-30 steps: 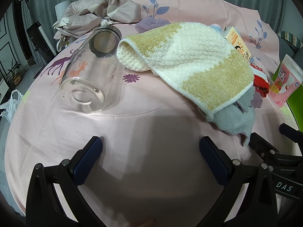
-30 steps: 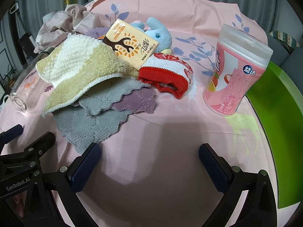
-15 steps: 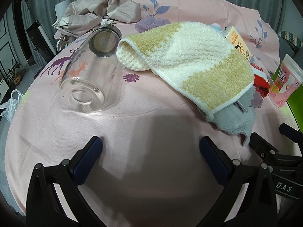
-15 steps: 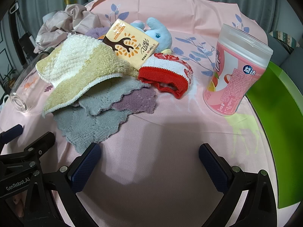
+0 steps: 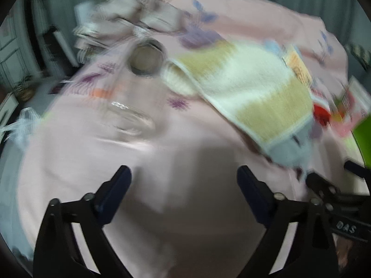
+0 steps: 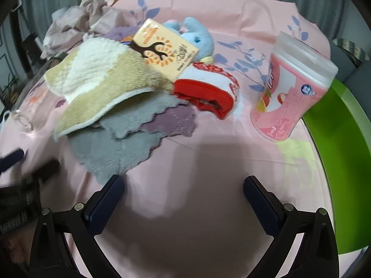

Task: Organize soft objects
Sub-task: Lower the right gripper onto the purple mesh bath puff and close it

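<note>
A yellow and white fluffy towel (image 5: 250,88) (image 6: 99,78) lies on the pink tablecloth over a grey cloth (image 6: 113,148) and a purple cloth (image 6: 174,120). A red and white knit piece (image 6: 208,90) and a blue plush toy (image 6: 199,39) lie behind them. My left gripper (image 5: 183,180) is open and empty above bare cloth, in front of the towel; this view is blurred. My right gripper (image 6: 183,187) is open and empty, in front of the cloths.
A clear glass bottle (image 5: 136,88) lies on its side left of the towel. A tissue pack (image 6: 162,48) rests on the towel. A pink canister (image 6: 292,92) stands right, beside a green bin (image 6: 336,150). Crumpled beige fabric (image 5: 139,16) lies at the back.
Both grippers have begun to move; the left wrist view is now motion-blurred and the scene has shifted down slightly. Both stay open and empty. No object has moved.
</note>
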`<state>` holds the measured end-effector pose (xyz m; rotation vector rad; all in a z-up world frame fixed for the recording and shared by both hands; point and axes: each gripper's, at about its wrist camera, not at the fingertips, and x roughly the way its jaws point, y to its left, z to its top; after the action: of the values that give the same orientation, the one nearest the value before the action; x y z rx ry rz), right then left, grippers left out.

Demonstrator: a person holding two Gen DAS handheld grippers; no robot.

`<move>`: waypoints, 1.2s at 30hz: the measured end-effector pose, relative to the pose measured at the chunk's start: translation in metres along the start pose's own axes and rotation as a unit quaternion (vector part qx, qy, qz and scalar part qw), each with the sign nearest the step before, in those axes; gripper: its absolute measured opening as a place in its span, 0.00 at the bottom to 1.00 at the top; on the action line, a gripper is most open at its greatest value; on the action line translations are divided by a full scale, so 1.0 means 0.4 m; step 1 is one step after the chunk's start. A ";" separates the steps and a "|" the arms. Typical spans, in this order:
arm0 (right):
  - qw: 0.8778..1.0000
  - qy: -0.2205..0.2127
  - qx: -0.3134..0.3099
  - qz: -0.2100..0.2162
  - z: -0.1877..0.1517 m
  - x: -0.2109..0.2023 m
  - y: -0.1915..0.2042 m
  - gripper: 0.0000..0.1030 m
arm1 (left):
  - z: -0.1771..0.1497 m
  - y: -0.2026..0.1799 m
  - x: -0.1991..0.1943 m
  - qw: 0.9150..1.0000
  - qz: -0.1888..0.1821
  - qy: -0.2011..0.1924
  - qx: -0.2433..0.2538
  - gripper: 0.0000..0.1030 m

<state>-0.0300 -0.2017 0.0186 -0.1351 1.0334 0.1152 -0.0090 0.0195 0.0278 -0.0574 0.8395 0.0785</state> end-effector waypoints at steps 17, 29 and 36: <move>0.994 -0.006 0.038 0.106 0.545 -0.078 0.128 0.94 | 0.259 0.205 -0.058 0.984 -0.091 -0.015 -0.155 0.90; 0.991 0.097 0.036 0.082 0.703 0.357 0.352 0.57 | 0.245 0.271 0.029 0.976 -0.104 0.029 -0.191 0.84; 0.994 0.084 0.016 0.074 0.692 0.372 0.368 0.11 | 0.246 0.262 0.001 0.976 -0.119 0.009 -0.181 0.84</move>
<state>0.2565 -0.0059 0.0216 -0.0388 1.2120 0.2246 0.0546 0.1321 0.0912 -0.5009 0.8238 0.0043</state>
